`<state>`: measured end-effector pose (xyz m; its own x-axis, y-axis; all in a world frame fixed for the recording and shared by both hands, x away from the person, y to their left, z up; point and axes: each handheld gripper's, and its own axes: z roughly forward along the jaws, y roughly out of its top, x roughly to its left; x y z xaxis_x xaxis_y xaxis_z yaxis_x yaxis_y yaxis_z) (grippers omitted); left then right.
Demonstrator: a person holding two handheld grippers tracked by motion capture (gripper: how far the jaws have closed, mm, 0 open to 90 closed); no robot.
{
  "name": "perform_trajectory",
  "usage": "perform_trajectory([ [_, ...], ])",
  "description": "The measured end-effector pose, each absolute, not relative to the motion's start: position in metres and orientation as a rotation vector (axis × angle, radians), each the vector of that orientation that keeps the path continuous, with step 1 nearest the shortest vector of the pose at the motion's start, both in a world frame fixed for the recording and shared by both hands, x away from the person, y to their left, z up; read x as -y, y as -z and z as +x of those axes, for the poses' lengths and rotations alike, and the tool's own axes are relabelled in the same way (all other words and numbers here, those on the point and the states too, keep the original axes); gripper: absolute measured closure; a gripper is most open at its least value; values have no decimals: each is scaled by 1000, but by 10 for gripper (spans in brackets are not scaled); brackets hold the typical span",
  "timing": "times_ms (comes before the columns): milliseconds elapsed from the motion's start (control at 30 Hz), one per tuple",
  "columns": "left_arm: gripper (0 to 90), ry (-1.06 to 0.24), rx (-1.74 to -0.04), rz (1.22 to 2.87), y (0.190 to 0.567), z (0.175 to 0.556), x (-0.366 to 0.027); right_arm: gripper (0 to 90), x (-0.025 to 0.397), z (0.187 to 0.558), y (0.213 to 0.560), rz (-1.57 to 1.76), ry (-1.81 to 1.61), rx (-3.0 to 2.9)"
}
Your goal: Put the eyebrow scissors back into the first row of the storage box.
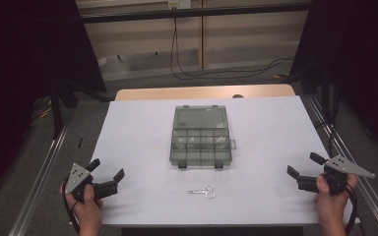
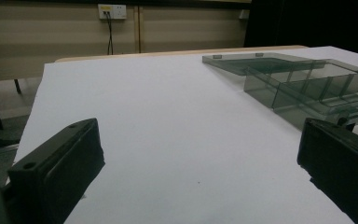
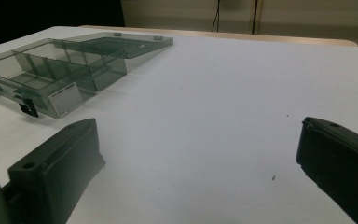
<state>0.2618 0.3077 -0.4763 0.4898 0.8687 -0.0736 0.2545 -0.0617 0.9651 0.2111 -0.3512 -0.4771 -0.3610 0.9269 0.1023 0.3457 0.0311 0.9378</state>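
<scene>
Resting wide-jawed at the table's near corners, left gripper [image 1: 109, 171] and right gripper [image 1: 302, 165] flanked the open smoky-grey plastic compartment box [image 1: 200, 136], small steel scissors [image 1: 202, 191] lying within easy reach.

Smoke-grey translucent plastic compartment box [image 1: 200, 142]: we note glossy, smooth walls, with black plastic latches on its front edge and a white paper label on one side. Small shiny metal scissors [image 1: 202, 191]: we record a polished, bright finish. White matt table sheet [image 1: 142, 147]: smooth, with a few dark specks. Pale wooden table edge [image 1: 204, 92]: smooth. Left gripper [image 1: 107, 173] and right gripper [image 1: 305, 164]: matt black plastic jaws; we list dull grey metal plates on top.
</scene>
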Motion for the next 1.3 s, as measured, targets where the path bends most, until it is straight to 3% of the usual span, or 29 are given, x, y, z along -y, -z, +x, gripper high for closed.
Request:
perform_trajectory([
  [700,0,-681,-973,1634,476,262,-306,0,346,213,467,1279,-1312,-1805],
  [1300,0,-685,-965,1636,476,260,-305,0,303,233,437,1153,-1332,-1919],
])
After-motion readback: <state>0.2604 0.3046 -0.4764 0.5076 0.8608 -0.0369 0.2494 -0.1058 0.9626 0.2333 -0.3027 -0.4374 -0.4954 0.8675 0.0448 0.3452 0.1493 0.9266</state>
